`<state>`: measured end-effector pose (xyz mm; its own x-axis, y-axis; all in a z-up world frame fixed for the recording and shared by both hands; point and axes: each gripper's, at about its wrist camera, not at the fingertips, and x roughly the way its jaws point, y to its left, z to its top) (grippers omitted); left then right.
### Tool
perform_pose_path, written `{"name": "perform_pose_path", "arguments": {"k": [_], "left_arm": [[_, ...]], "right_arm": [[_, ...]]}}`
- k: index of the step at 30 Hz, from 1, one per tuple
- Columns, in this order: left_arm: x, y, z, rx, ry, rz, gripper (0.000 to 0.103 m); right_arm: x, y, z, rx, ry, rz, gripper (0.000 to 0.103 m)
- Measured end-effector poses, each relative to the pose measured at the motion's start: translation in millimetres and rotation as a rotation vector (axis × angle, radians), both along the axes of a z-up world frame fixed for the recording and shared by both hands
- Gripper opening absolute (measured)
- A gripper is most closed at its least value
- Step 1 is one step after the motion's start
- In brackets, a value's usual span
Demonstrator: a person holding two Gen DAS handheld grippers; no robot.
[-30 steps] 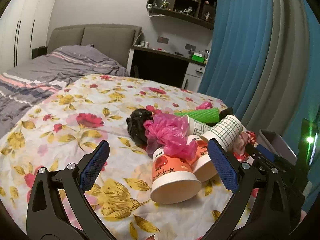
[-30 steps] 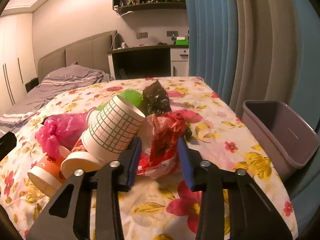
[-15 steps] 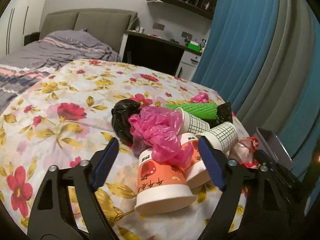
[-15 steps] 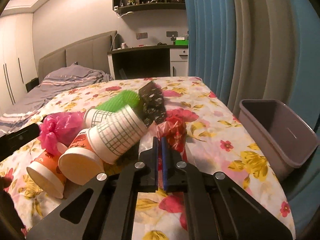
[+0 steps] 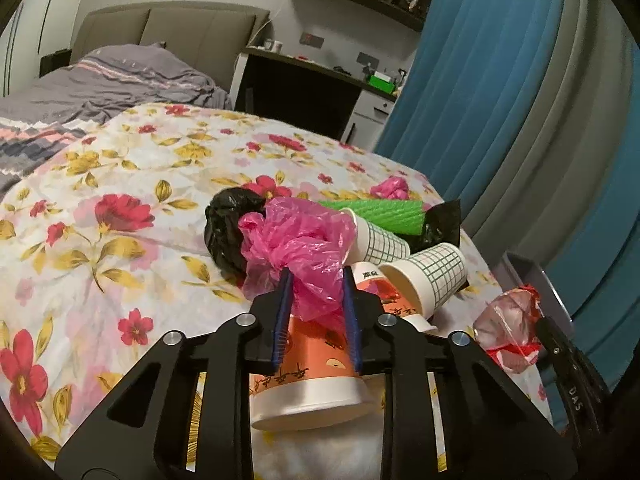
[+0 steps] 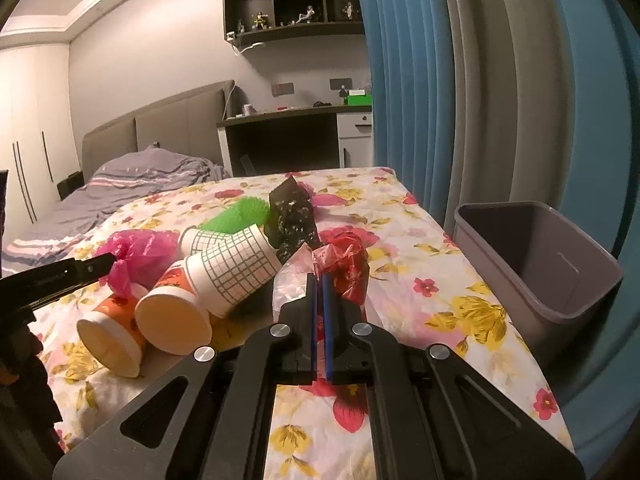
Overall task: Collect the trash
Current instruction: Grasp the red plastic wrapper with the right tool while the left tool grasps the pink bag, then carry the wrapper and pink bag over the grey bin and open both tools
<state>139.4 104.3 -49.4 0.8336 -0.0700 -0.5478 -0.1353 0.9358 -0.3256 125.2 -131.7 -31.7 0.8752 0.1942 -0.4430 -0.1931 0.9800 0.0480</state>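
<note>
On the flowered bedspread (image 5: 120, 216) lies a heap of trash. A crumpled pink plastic bag (image 5: 296, 236) sits on top of an orange paper cup (image 5: 308, 368). My left gripper (image 5: 317, 280) is closing its jaws, and its blue pads press the bag's lower folds from both sides. My right gripper (image 6: 320, 284) is shut on a red and clear plastic wrapper (image 6: 348, 260), which hangs crumpled from its tips. The same wrapper (image 5: 508, 316) shows at the right of the left wrist view. Two green-checked paper cups (image 6: 232, 268) lie on their sides between the grippers.
A grey bin (image 6: 536, 264) stands past the bed's right edge, by the blue curtain (image 6: 400, 100). A black bag (image 5: 228, 228), a green foam net (image 5: 380, 212) and a dark foil wrapper (image 6: 292, 212) lie behind the cups. A grey duvet (image 5: 100, 84) covers the far end.
My left gripper moved in over the heap and its wide jaws came together on the pink bag. My right gripper's jaws shut on the red wrapper and drew it back a little.
</note>
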Motion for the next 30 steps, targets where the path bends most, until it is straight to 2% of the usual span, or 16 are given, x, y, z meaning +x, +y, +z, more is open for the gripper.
{"name": "perform_pose_path", "arguments": {"k": [6,12,16,30], "left_arm": [[-18,-3,23,0.018,-0.085,0.002,0.013],[-44,-13,58,0.032,-0.200,-0.020,0.012],[-53,-29,73,0.051,-0.246,-0.051,0.012],[-51,-107,93,0.078,-0.298,-0.240,0.012]], "right_arm": [[-12,-11,8,0.018,-0.035,-0.001,0.003],[-26,-26,22,0.042,-0.077,-0.011,0.003],[-32,-38,31,0.056,-0.098,-0.024,0.003],[-52,-86,59,0.074,-0.172,-0.101,0.002]]}}
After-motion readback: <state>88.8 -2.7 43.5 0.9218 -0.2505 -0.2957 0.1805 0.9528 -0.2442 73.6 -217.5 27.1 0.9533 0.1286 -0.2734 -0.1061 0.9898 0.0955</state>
